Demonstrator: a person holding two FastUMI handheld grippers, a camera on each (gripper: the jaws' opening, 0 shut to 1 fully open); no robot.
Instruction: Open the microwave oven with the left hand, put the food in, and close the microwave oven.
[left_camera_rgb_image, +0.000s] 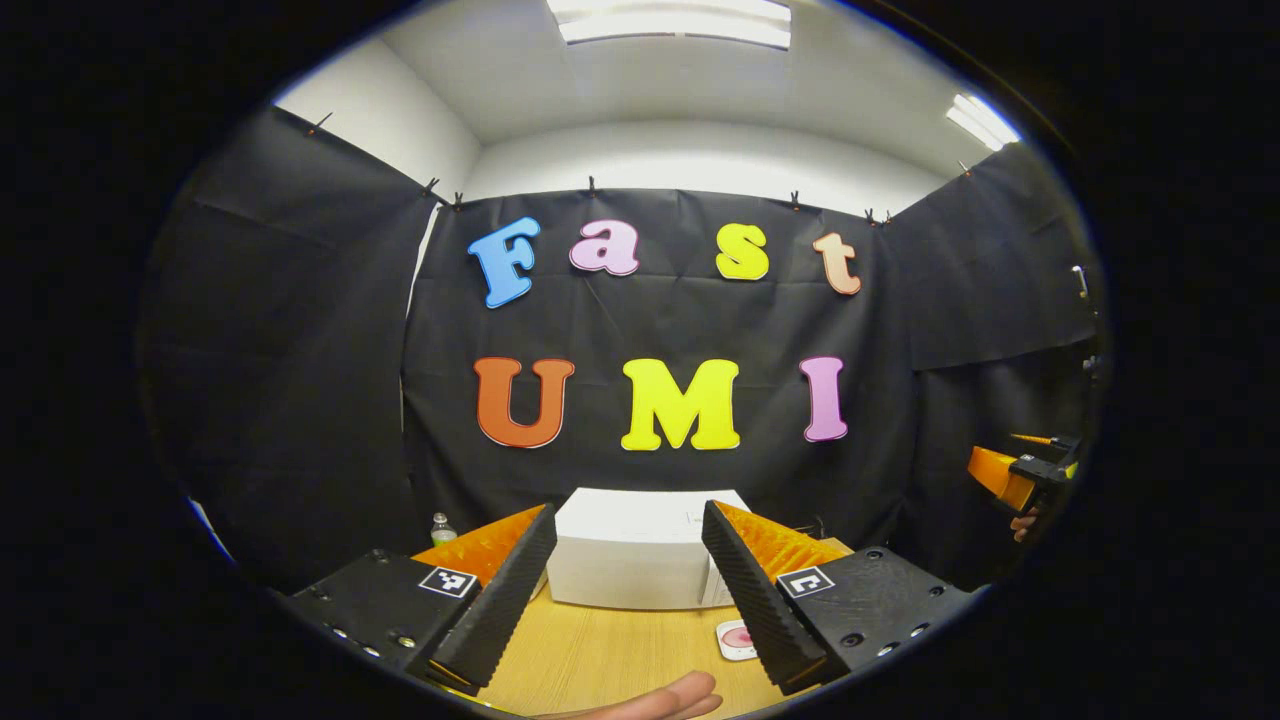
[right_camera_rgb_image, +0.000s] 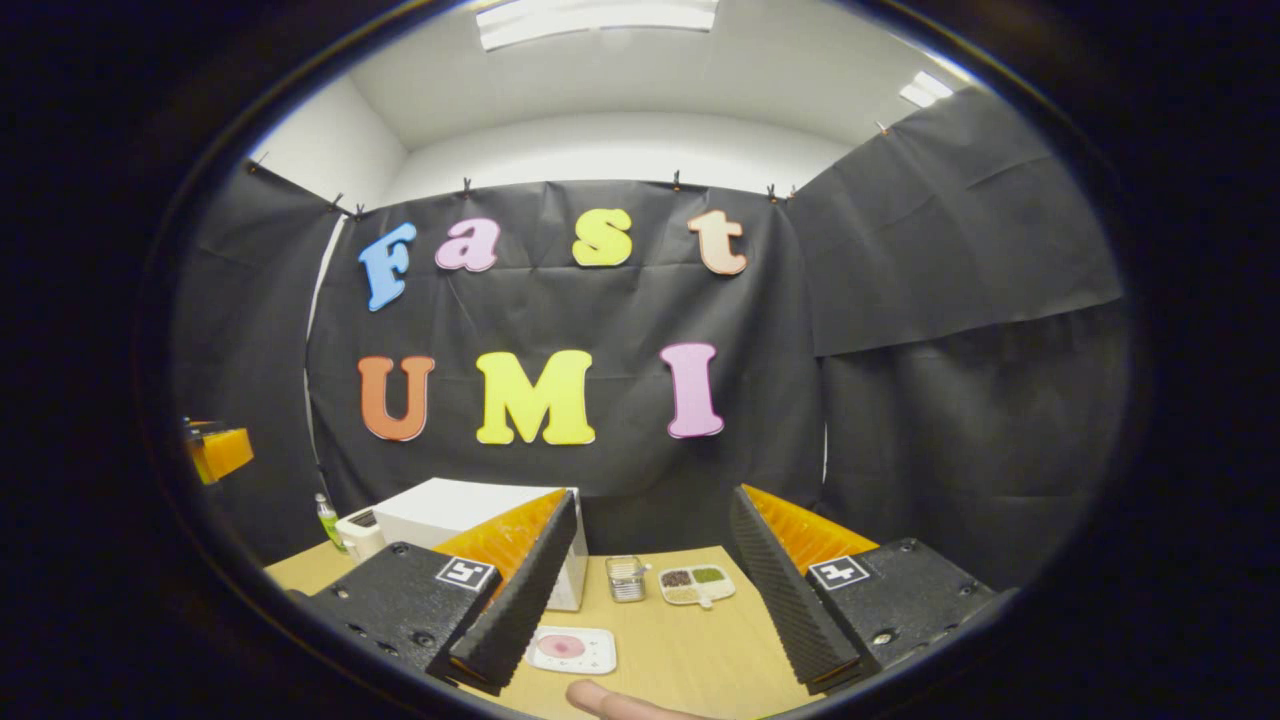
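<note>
Both grippers, left (left_camera_rgb_image: 628, 600) and right (right_camera_rgb_image: 645, 610), are held apart and empty. The left is aimed at the closed microwave (left_camera_rgb_image: 635, 560); the food (right_camera_rgb_image: 571, 649) is kept near.

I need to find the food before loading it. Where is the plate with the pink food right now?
In the right gripper view, the plate lies flat on the wooden table, just in front of the white microwave, low and left of centre.

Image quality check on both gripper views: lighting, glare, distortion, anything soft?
Left gripper view: ceiling light panel blown out, heavy fisheye bowing, white microwave sharp but nearly featureless, hand at the bottom edge soft. Right gripper view: same overhead glare, even light on the table, food tray crisp, no motion blur.
</note>
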